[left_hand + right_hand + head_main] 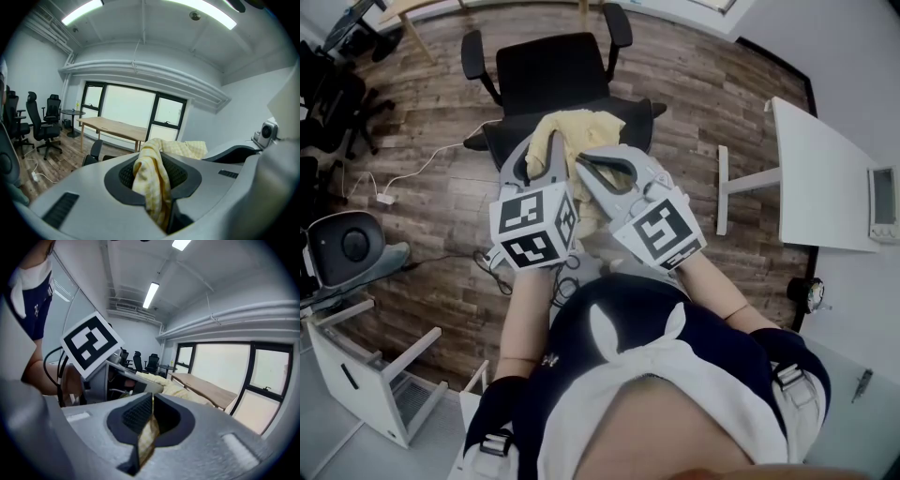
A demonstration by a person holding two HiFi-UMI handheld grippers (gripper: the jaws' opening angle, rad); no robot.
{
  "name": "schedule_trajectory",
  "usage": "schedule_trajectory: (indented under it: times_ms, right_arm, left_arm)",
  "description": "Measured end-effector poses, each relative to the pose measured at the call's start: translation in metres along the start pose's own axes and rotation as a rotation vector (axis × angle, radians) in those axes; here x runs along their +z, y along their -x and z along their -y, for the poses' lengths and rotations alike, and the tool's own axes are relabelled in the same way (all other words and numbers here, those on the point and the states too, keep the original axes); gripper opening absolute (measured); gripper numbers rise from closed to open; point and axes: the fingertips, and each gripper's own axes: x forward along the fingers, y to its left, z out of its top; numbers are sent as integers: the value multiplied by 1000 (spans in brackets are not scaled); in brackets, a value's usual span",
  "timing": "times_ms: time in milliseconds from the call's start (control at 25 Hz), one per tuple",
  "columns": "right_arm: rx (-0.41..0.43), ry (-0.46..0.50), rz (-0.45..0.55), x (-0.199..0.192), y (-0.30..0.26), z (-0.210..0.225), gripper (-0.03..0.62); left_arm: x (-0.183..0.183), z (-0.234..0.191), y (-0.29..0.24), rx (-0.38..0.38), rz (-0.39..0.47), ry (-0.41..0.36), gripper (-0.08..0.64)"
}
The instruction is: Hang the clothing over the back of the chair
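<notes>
A: Log grips, nearest first.

B: Clamped hard on a thick bunch of yellow clothing [574, 129] with left gripper [154, 180]. Pinched flat on a thin fold of same with right gripper [149, 420], pads pressed together on it.

A: Location of cloth?

B: Bunched at 12 o'clock of both grippers, just over chair back [628, 117]. Cannot tell whether touching it. Seat [551, 70] further on at 12 o'clock.

A: Progress?

B: Judged roughly midway. Gripped and up at the chair, but not yet draped or released. Remaining: lower across the back, let hang both sides, open up.
</notes>
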Motion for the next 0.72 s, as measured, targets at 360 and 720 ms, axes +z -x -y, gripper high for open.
schedule_trajectory:
  times_ms: [360, 720]
  right_arm:
    - [-24, 11, -132, -28, -19, 5, 8]
    - [-36, 9, -198, -40, -29, 10, 8]
  left_arm:
    - [-5, 3, -3, -6, -13, -61, 83]
    - [0, 0, 4, -10, 4, -46, 101]
